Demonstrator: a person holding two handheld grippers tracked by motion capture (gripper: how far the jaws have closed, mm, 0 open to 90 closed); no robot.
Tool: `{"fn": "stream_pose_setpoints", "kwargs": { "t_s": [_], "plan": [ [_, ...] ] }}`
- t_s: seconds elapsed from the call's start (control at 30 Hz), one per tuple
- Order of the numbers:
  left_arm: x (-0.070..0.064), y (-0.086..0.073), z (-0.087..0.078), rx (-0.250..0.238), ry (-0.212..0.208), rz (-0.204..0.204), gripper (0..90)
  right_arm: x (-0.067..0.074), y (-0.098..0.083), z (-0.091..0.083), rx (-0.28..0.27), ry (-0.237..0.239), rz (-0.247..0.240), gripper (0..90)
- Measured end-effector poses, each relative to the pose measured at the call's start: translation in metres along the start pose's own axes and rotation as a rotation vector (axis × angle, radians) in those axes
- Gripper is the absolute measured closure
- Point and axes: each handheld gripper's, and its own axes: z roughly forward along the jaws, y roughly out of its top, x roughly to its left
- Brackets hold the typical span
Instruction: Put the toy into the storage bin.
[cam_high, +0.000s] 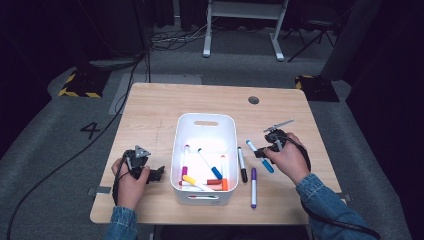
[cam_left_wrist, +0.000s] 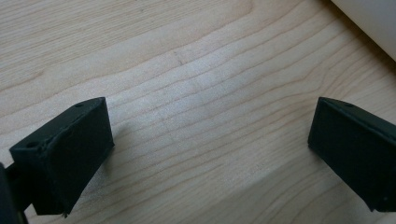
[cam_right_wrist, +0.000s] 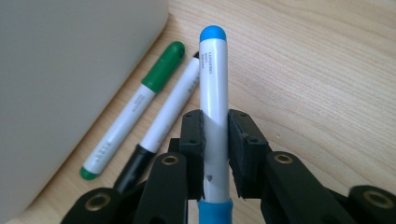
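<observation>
My right gripper is shut on a white marker with a blue cap, gripping the barrel at about its middle. In the high view this gripper is right of the white bin, and the blue marker slants across it just above the table. A green marker and a black marker lie side by side on the wood next to the bin wall. My left gripper stands open over bare wood, left of the bin.
The bin holds several markers, among them blue, yellow and orange. A black marker and a purple marker lie on the table right of the bin. A bin corner shows beyond the left jaws.
</observation>
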Motion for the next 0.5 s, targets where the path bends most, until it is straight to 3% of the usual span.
{"fn": "stream_pose_setpoints", "kwargs": {
  "t_s": [0.27, 0.5],
  "plan": [
    [0.0, 0.0, 0.0, 0.0, 0.001, 0.0, 0.1, 0.009, 0.004, -0.029, -0.053, 0.028, -0.024, 77.1],
    [0.0, 0.0, 0.0, -0.002, 0.002, 0.0, 0.1, 0.026, 0.01, -0.053, -0.1, 0.065, -0.057, 77.1]
  ]
}}
